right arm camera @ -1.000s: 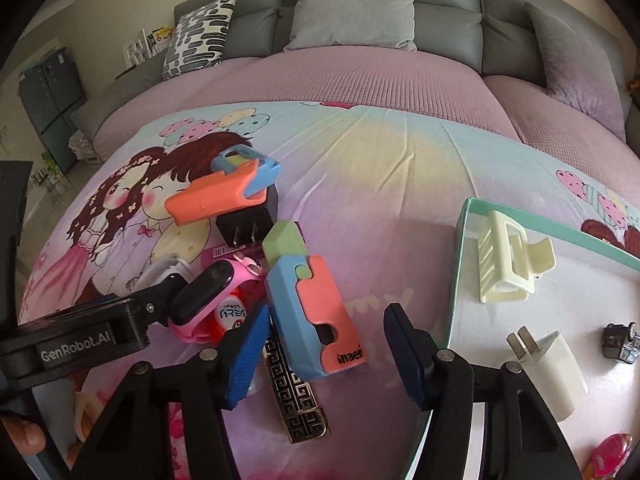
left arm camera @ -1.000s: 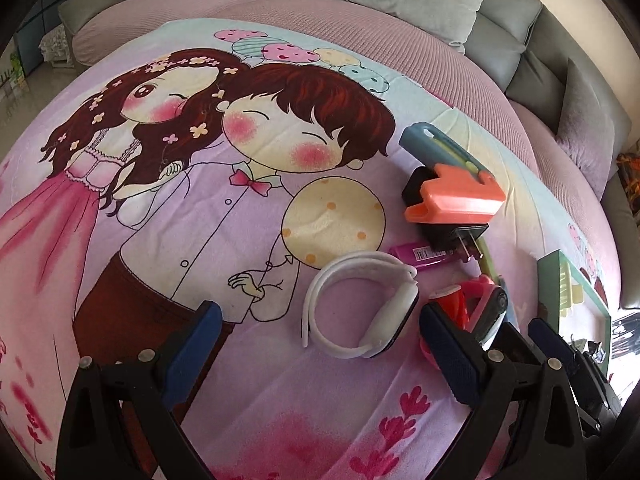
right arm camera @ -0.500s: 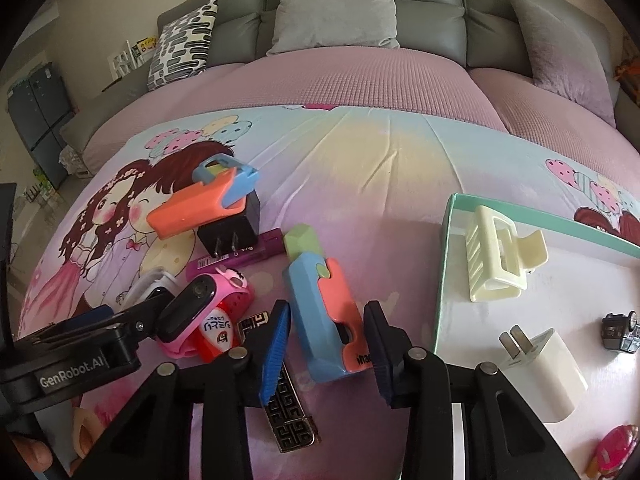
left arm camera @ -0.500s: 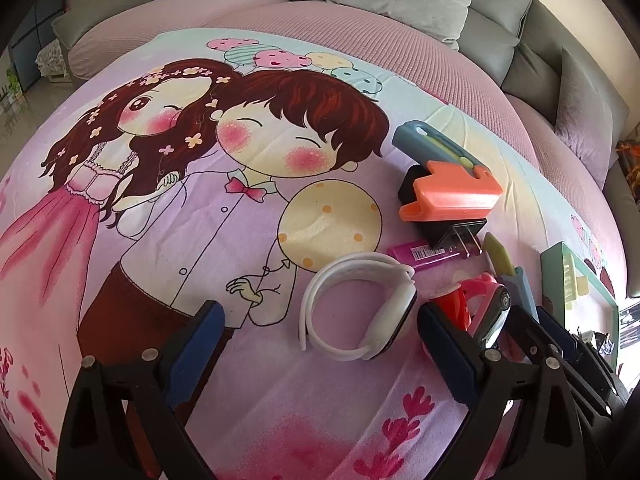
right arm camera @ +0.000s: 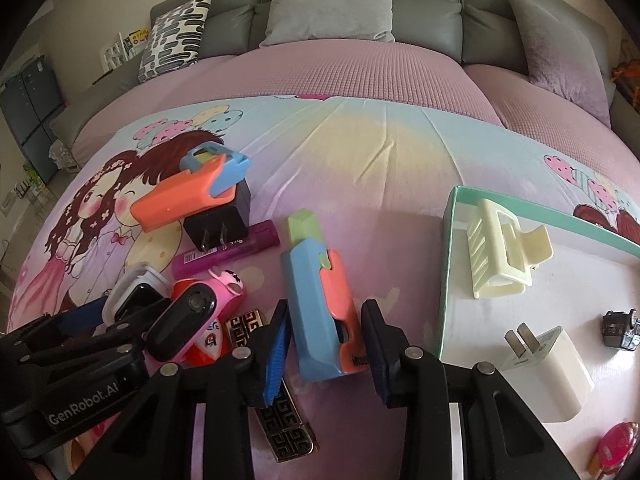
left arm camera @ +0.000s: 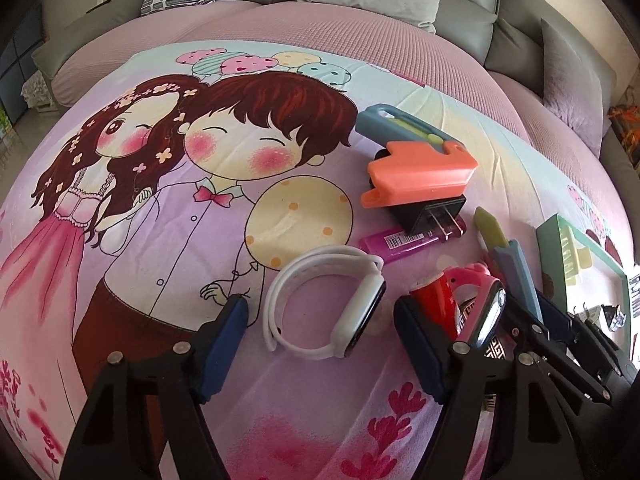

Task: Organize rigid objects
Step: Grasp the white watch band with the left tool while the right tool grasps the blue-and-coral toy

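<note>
A blue-and-orange toy knife with a green blade [right arm camera: 322, 304] lies on the cartoon bedsheet. My right gripper [right arm camera: 326, 350] straddles its handle end, jaws narrowed close to both sides, not clearly clamped. My left gripper [left arm camera: 320, 340] is open around a white wristband [left arm camera: 326, 306]. Beside it lie a pink watch [left arm camera: 480, 300] over a red item [left arm camera: 434, 298], a purple lighter [left arm camera: 404, 242], a black plug [left arm camera: 430, 212] and a second orange-and-blue toy knife [left arm camera: 416, 172]. A green-rimmed white tray [right arm camera: 450, 248] at the right holds a cream hair clip [right arm camera: 504, 248], a white charger [right arm camera: 546, 368] and a small black car [right arm camera: 620, 328].
A black-and-gold patterned lighter [right arm camera: 280, 412] lies under my right gripper's left finger. A pink item [right arm camera: 618, 440] sits at the tray's near corner. Grey cushions [right arm camera: 332, 0] and a patterned pillow [right arm camera: 176, 32] line the sofa back beyond the pink bedspread.
My right gripper moved forward over the toy knife's handle and its jaws narrowed around it. My left gripper moved closer to the white wristband and narrowed somewhat.
</note>
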